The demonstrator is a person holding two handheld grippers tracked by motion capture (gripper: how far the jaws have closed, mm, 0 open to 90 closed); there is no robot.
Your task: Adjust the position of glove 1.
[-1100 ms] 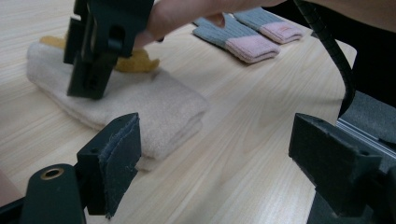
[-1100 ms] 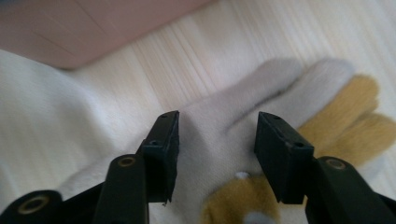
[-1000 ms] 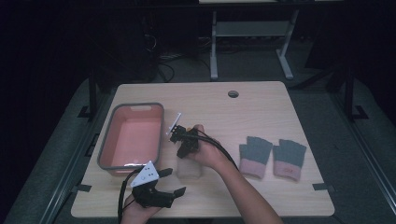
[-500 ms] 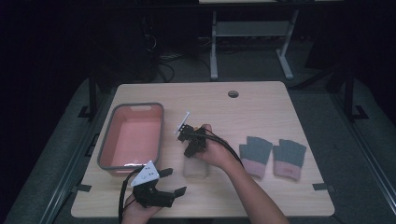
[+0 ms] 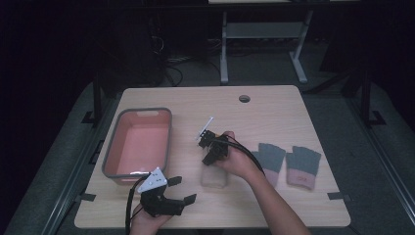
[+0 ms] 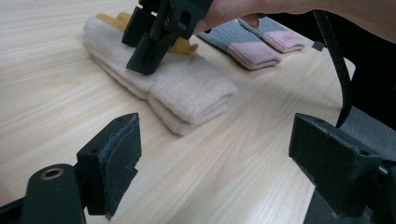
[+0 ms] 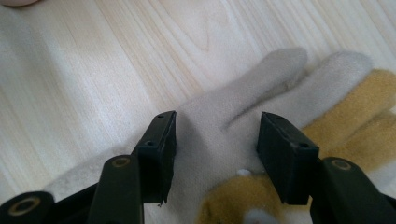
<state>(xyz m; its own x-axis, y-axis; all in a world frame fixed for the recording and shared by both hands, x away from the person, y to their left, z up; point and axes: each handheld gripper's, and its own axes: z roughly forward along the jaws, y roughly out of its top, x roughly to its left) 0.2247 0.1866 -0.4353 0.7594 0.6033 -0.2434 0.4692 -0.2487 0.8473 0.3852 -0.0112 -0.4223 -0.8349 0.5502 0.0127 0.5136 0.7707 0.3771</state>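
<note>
two grey-pink gloves [image 5: 288, 164], one cream-yellow glove pair [image 6: 173, 88], one pink bin [image 5: 138, 143], two grippers [image 5: 214, 148].

Fuzzy fleece gloves [image 7: 224, 121] — matt wood table [image 7: 116, 56]

Right tongs [image 7: 215, 154] open above cream glove [image 7: 219, 121], perhaps clear of it, mustard-yellow glove [image 7: 355, 112] beside, wooden table [image 7: 116, 70]

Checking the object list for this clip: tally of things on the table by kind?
Cream gloves, with yellow parts, stacked in one pile, number in pile unclear: 1 pile
Grey-and-pink gloves, one beside the other: 2
Pink bin with grey rim: 1
Total: 4, counting the pile as one
</note>
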